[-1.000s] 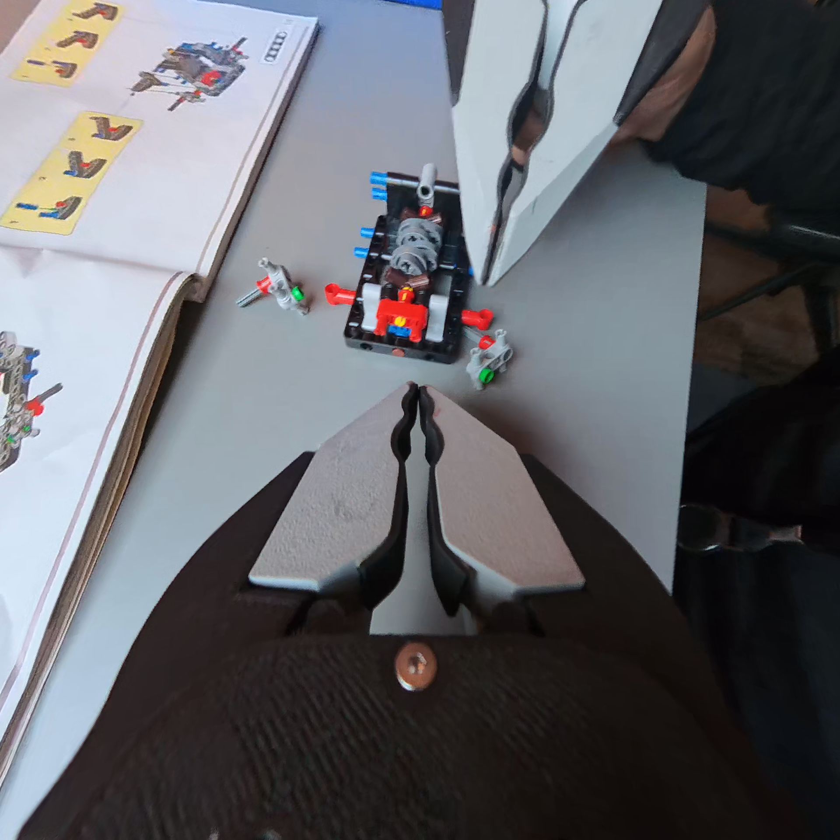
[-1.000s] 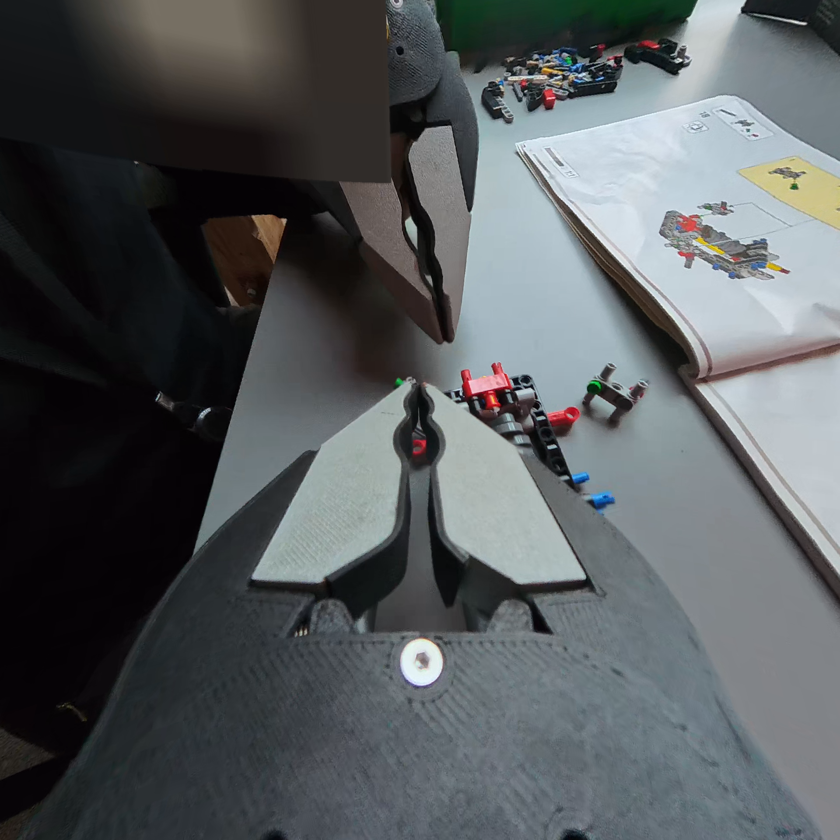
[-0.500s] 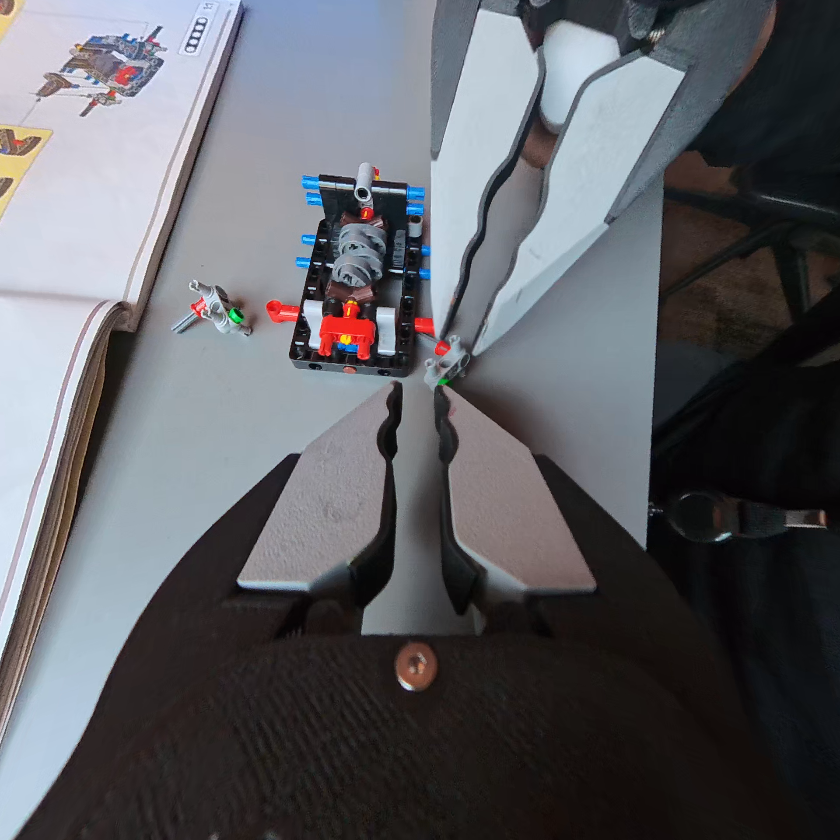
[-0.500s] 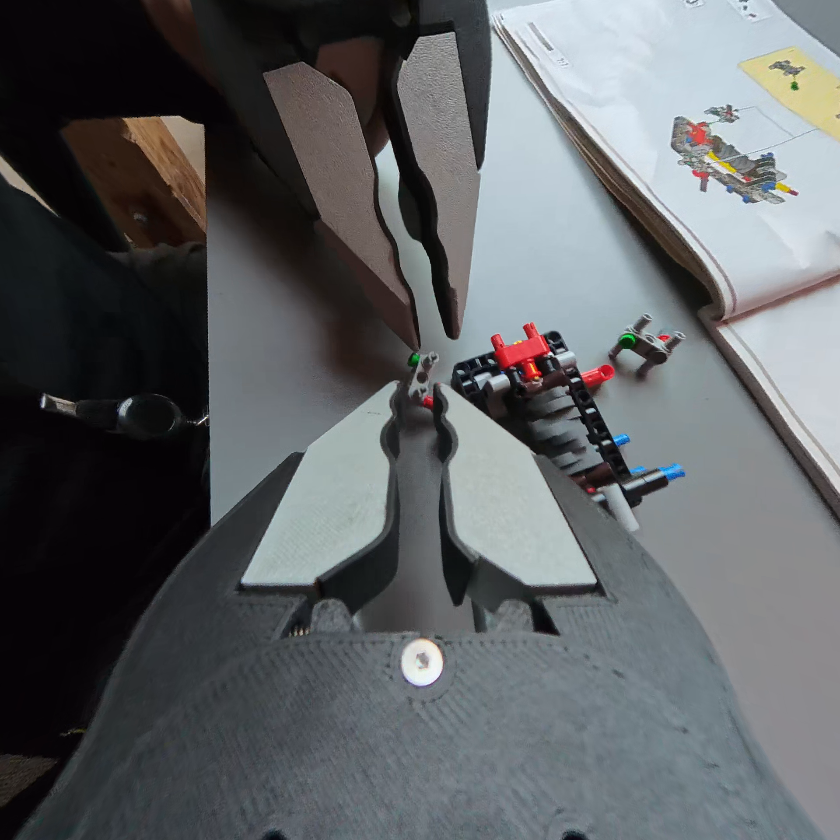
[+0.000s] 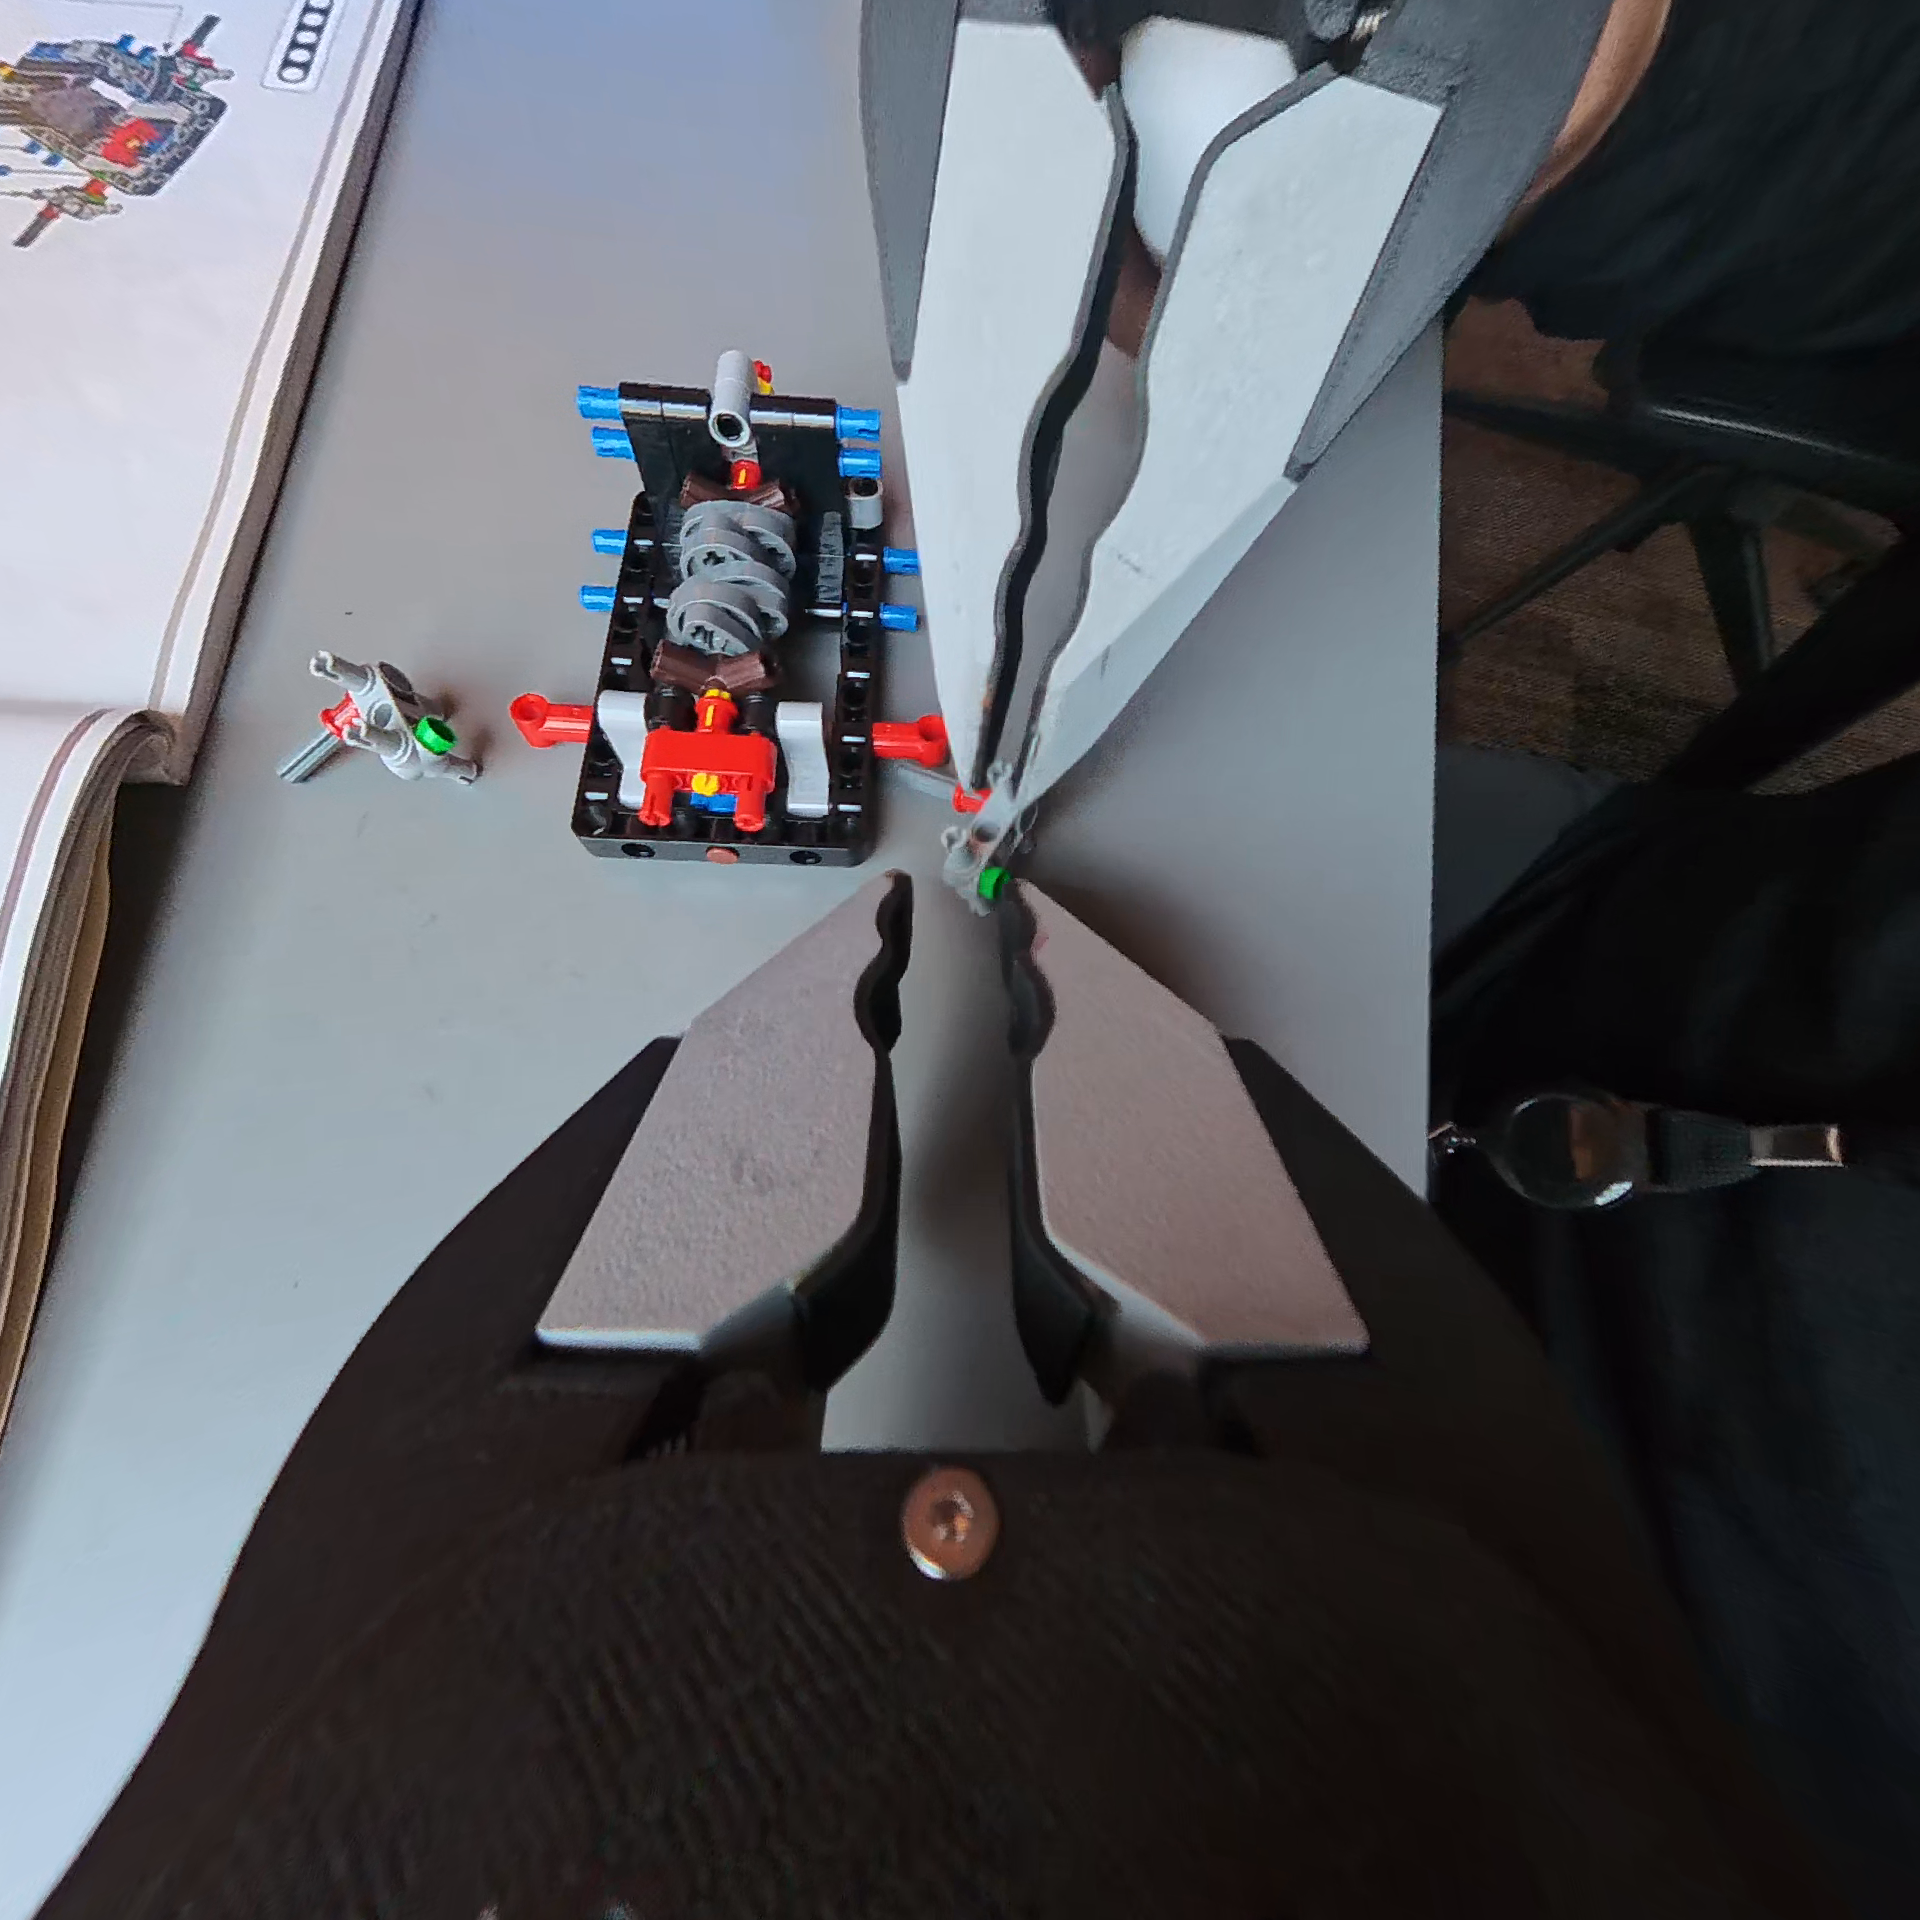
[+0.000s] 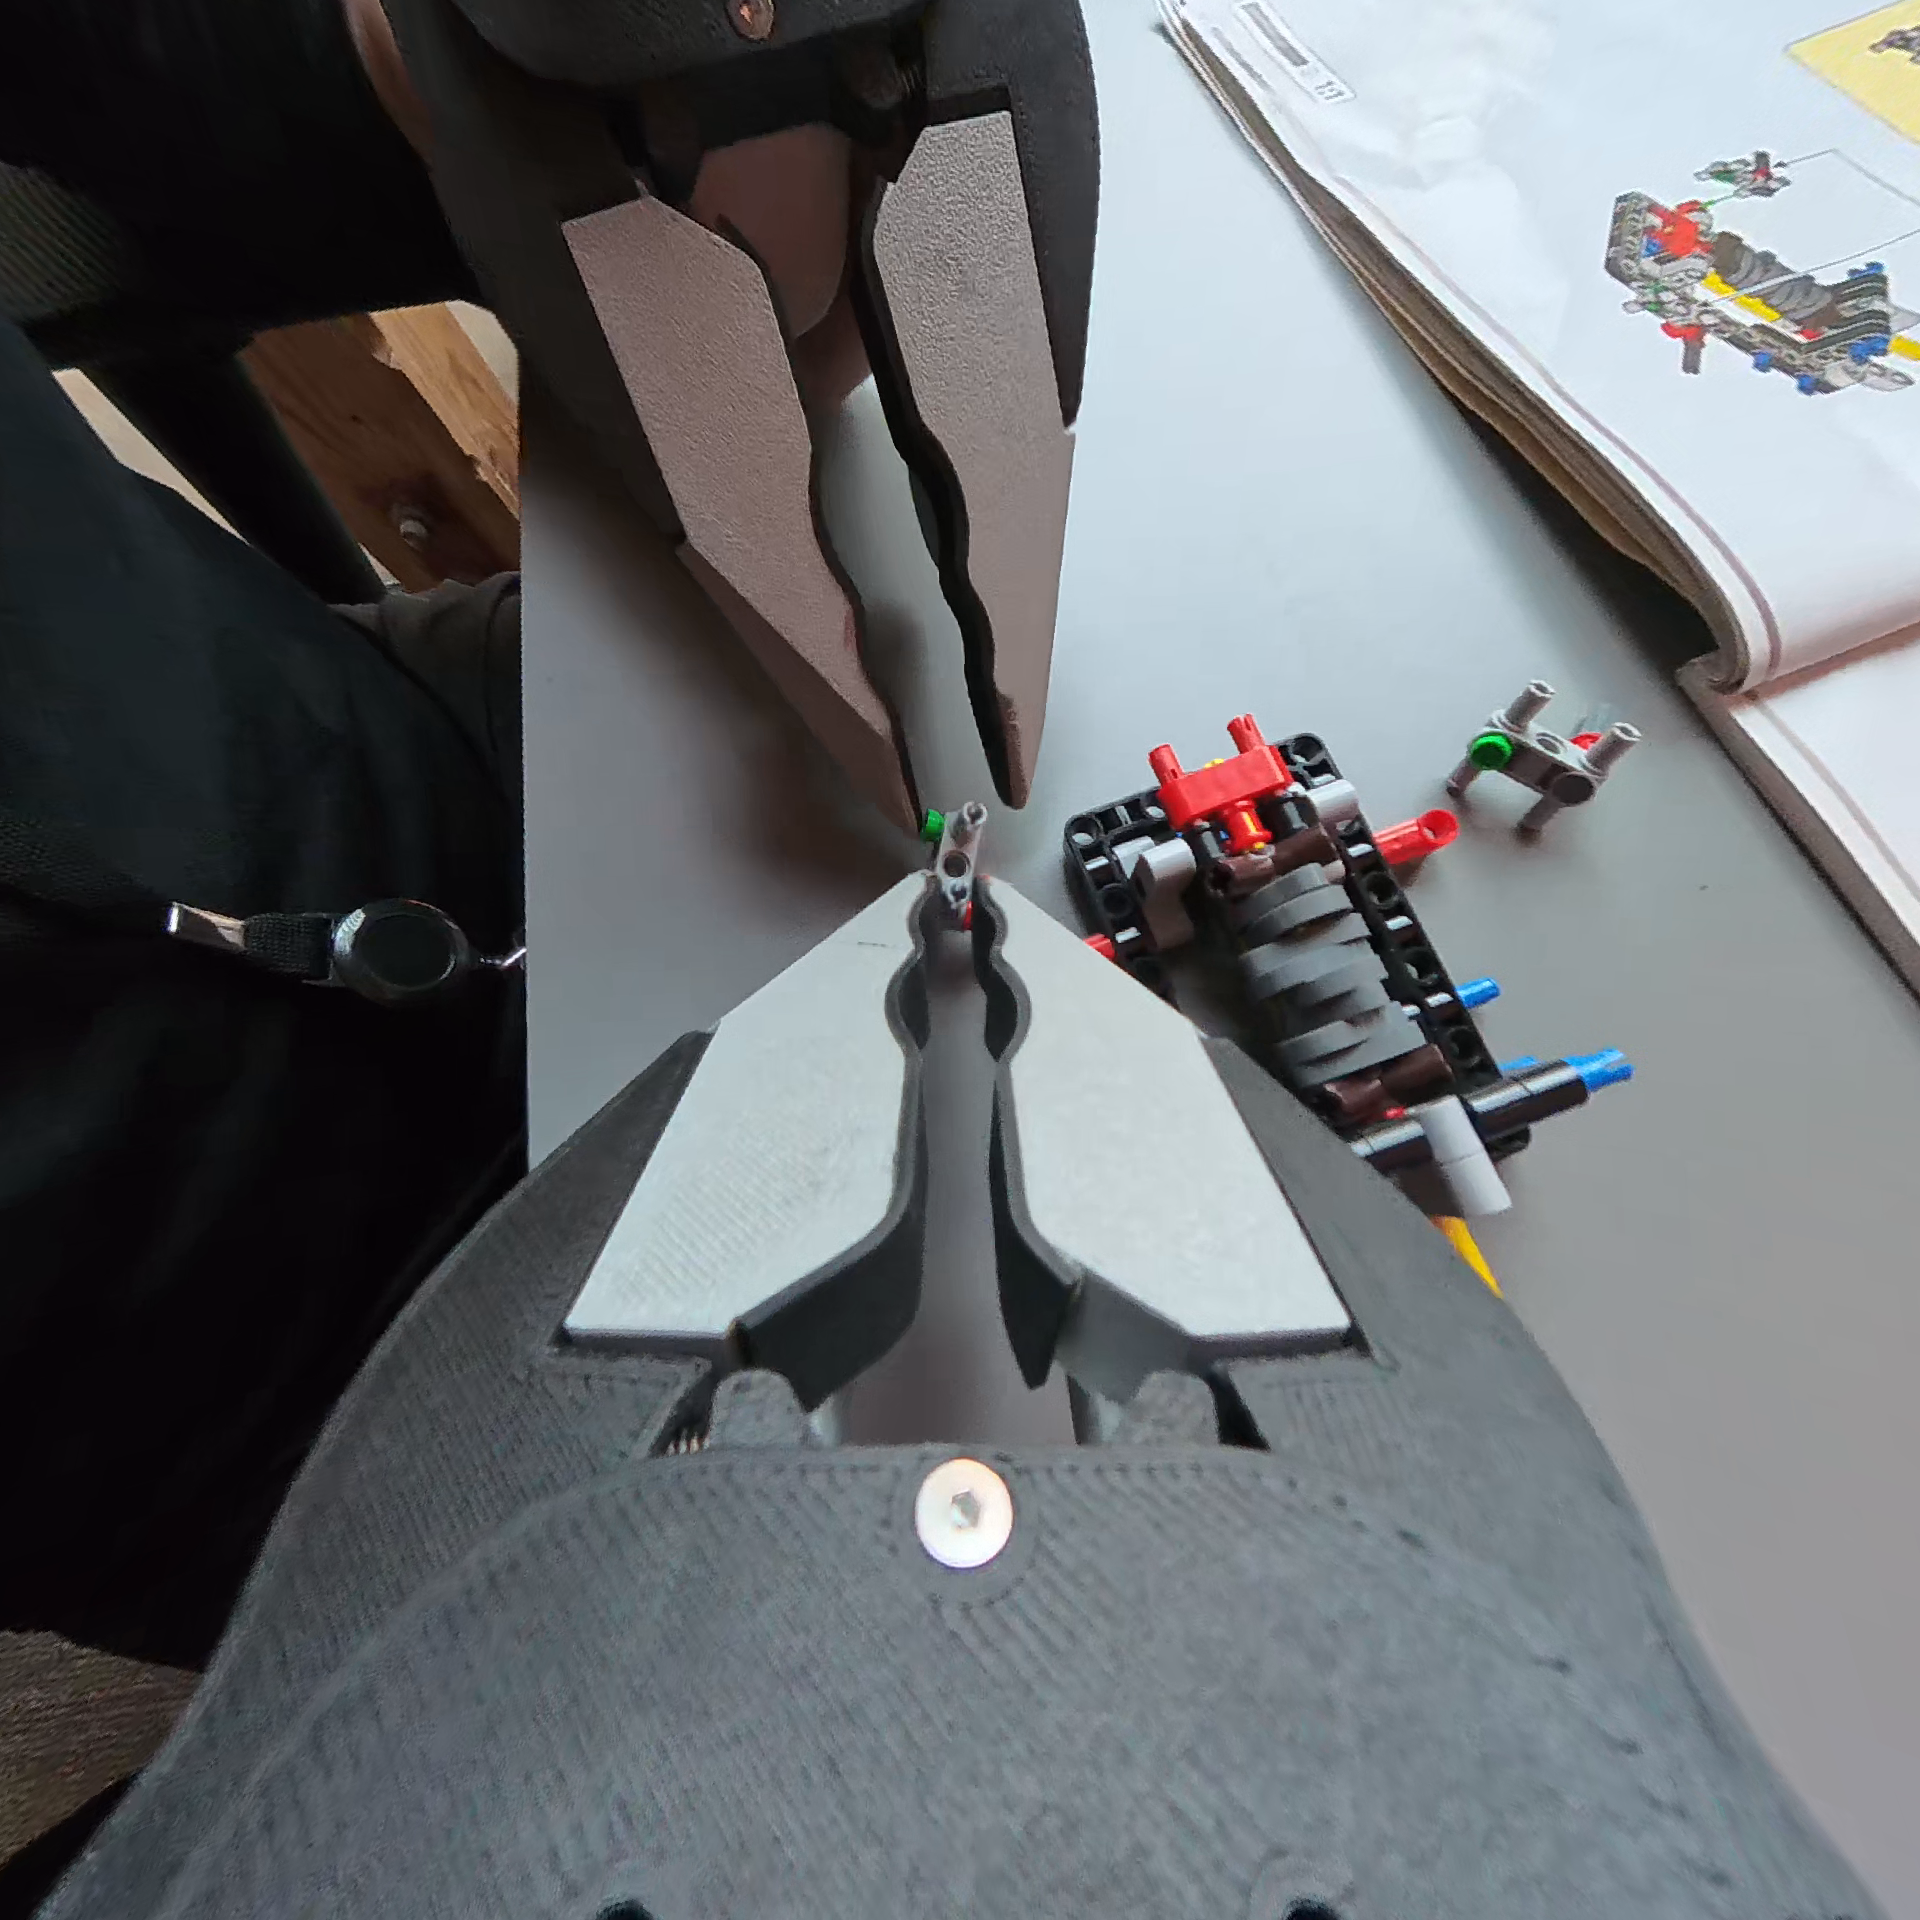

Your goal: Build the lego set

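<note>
A black Lego frame [image 5: 727,665] with grey gears, red parts and blue pins lies on the grey table [image 5: 416,1039]. It also shows in the right wrist view [image 6: 1288,935]. My right gripper [image 6: 954,885] is shut on a small grey connector piece with a green pin [image 6: 956,857], just beside the frame's near corner. In the left wrist view the right gripper [image 5: 992,795] comes down from above onto this piece [image 5: 982,842]. My left gripper [image 5: 956,888] is open, with its tips on either side of the piece's green end. It shows from above in the right wrist view [image 6: 966,816].
A second small grey piece with a green pin [image 5: 390,722] lies left of the frame, also in the right wrist view [image 6: 1543,758]. An open instruction book [image 5: 156,416] lies beyond it. The table edge runs close by the grippers, with a person's dark clothing and a badge reel [image 6: 395,951] past it. Only a small space, under 4 cm, lies between the two pairs of fingers.
The right gripper opened around the small grey piece beside the frame, then closed on it. The left gripper went from shut to open and moved up to the piece.
</note>
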`<state>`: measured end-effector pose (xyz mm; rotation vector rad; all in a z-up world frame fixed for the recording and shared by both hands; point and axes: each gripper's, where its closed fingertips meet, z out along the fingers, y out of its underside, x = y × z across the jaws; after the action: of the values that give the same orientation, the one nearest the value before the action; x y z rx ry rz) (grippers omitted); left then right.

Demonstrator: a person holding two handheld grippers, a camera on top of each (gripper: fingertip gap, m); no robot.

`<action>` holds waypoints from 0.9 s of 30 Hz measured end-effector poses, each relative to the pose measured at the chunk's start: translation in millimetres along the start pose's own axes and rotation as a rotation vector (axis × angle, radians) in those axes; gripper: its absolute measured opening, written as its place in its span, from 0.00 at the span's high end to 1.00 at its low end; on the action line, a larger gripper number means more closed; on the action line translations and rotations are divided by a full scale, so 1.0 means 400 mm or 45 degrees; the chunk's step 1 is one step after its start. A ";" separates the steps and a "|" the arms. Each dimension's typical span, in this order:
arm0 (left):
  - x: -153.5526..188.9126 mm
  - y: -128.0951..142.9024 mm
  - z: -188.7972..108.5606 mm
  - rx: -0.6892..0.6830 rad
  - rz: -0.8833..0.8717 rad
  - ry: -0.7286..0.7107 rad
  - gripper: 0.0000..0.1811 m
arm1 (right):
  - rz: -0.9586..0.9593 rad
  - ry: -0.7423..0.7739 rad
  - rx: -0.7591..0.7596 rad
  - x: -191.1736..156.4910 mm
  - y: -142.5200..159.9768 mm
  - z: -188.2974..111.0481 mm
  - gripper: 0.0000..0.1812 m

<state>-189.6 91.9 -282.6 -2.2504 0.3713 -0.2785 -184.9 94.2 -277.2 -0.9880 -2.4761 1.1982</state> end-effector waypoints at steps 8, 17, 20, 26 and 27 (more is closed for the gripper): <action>-0.002 0.012 0.005 -0.043 0.040 -0.028 0.95 | 0.188 -0.116 -0.023 -0.042 -0.013 0.013 0.98; -0.038 0.017 0.000 -0.051 0.001 -0.094 0.94 | 0.129 -0.089 -0.062 -0.059 -0.016 0.000 0.93; -0.029 0.030 -0.020 -0.045 -0.010 -0.080 0.94 | 0.093 -0.064 -0.072 -0.057 -0.016 -0.028 0.95; 0.014 0.036 -0.031 -0.044 -0.012 -0.022 0.94 | 0.114 -0.018 -0.127 -0.039 0.020 -0.031 0.93; 0.024 0.036 -0.029 -0.045 0.000 -0.010 0.94 | 0.103 -0.005 -0.138 -0.037 0.025 -0.029 0.93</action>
<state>-186.9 71.6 -285.4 -2.2856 0.3746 -0.2653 -163.7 96.1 -276.0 -1.1243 -2.5502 1.0999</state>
